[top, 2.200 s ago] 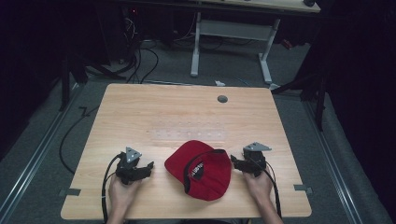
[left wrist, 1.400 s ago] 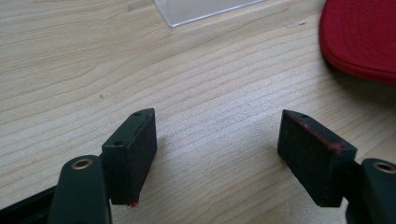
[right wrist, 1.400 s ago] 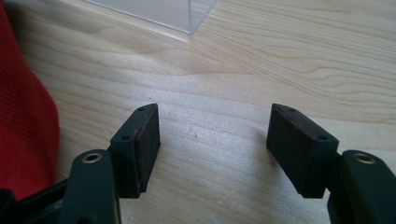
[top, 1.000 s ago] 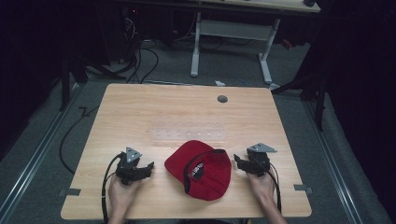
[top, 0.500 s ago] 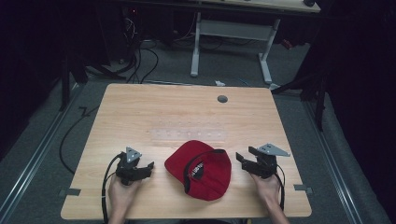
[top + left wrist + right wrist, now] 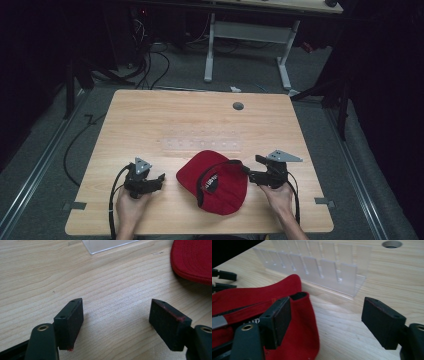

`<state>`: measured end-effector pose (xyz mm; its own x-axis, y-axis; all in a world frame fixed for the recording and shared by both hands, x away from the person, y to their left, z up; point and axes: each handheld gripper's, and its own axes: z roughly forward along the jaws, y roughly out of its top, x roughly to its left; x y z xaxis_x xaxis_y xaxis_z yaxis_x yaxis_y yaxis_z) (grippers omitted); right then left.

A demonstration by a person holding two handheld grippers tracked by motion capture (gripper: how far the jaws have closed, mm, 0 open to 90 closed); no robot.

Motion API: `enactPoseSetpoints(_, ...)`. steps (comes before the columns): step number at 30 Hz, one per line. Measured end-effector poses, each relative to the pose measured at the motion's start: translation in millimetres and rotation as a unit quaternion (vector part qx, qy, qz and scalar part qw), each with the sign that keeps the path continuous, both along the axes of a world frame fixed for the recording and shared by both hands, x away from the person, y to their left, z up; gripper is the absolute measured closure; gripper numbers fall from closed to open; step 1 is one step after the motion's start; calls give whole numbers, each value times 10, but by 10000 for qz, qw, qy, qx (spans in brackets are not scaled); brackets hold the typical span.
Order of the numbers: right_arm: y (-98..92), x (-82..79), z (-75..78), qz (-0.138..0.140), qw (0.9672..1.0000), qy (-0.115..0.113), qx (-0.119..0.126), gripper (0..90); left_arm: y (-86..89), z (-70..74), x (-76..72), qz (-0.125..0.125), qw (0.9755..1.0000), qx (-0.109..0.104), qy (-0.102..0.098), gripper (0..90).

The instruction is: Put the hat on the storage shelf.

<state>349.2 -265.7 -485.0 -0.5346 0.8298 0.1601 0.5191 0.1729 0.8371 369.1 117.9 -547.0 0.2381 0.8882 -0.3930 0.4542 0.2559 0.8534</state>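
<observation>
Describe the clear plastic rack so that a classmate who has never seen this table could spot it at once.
On the wooden table, look just beyond the red cap, toward the round cable hole. The clear plastic rack lies there, the one see-through, slotted thing.

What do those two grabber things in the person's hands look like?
Both are black. The left gripper and right gripper each carry a grey three-cornered plate on top and trail a black cable. Their jaws are two blocky black pads, with small red smudges on the left gripper's. The forearms are bare, no sleeves.
</observation>
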Motion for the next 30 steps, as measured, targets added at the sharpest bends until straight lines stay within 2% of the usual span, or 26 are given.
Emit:
enactPoseSetpoints(5, 94, 43, 3, 145, 9999, -15, -57, 212, 0, 0, 0, 1, 10000, 0, 0, 278)
enactPoseSetpoints(10, 195, 118, -14, 282, 9995, 117, -78, 206, -1, 0, -1, 1, 10000, -1, 1, 277)
enactPoseSetpoints(13, 265, 164, -30, 390, 9988, 237, -200, 211, -2, 0, -2, 0, 10000, -3, 2, 276)
enactPoseSetpoints(17, 321, 229, -103, 483, 9981, 311, -224, 228, -2, 0, -2, 1, 10000, -3, 3, 275)
enactPoseSetpoints(19, 348, 270, -163, 513, 9974, 429, -278, 261, -2, 0, -3, -1, 10000, -3, 4, 274)
enactPoseSetpoints(26, 425, 305, -232, 658, 9964, 465, -267, 314, -3, 1, -4, -1, 10000, -6, 11, 274)
enactPoseSetpoints(30, 484, 350, -309, 798, 9945, 629, -241, 426, -3, 1, -5, 2, 10000, -7, 11, 273)
